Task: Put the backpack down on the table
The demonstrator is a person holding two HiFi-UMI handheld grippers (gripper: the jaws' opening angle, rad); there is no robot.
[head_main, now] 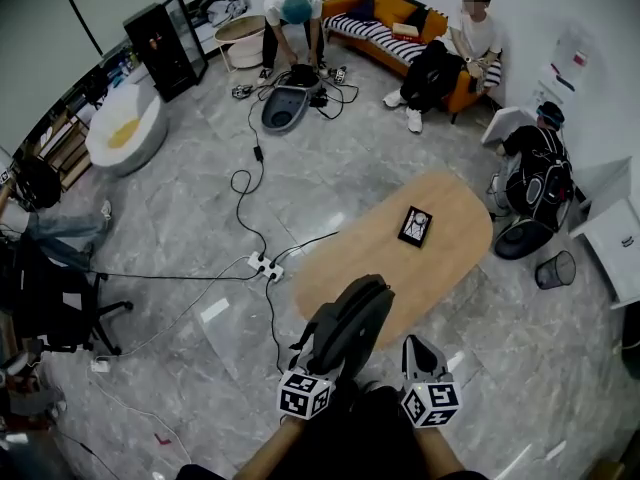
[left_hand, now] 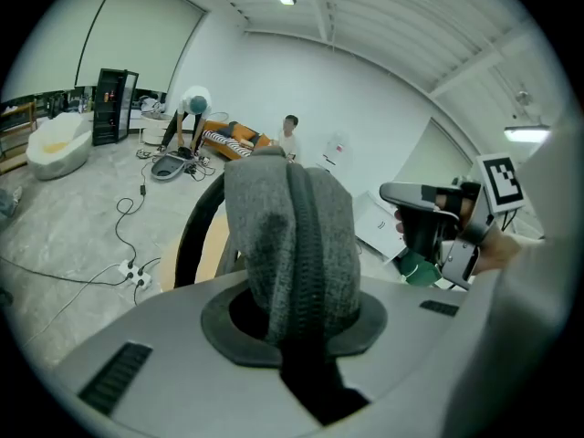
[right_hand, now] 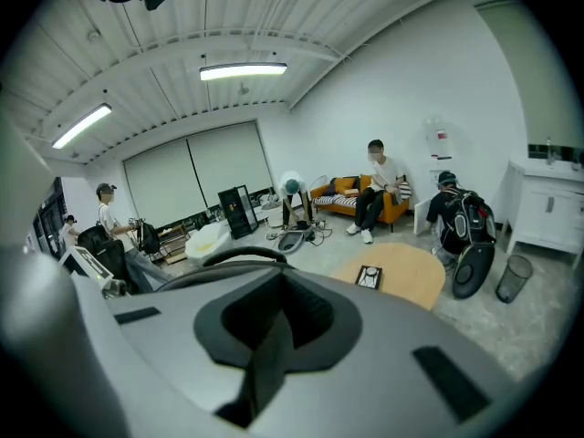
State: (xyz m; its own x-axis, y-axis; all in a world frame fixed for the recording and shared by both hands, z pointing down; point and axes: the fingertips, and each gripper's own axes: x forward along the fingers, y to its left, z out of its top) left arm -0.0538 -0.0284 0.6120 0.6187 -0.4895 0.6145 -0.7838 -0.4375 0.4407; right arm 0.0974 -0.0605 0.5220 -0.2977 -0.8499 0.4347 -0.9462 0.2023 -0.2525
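A grey backpack with a black zip and black straps hangs in the air just off the near end of the oval wooden table. My left gripper is shut on its top; in the left gripper view the grey fabric fills the jaws. My right gripper is beside the bag on the right, apart from it, its jaws together and empty. It also shows in the left gripper view. The right gripper view shows the table ahead and the bag's black handle.
A black flat thing lies on the table's middle. A power strip with cables lies on the floor to the left. A crouched person, a wire bin and white cabinets are to the right. An office chair stands at the left.
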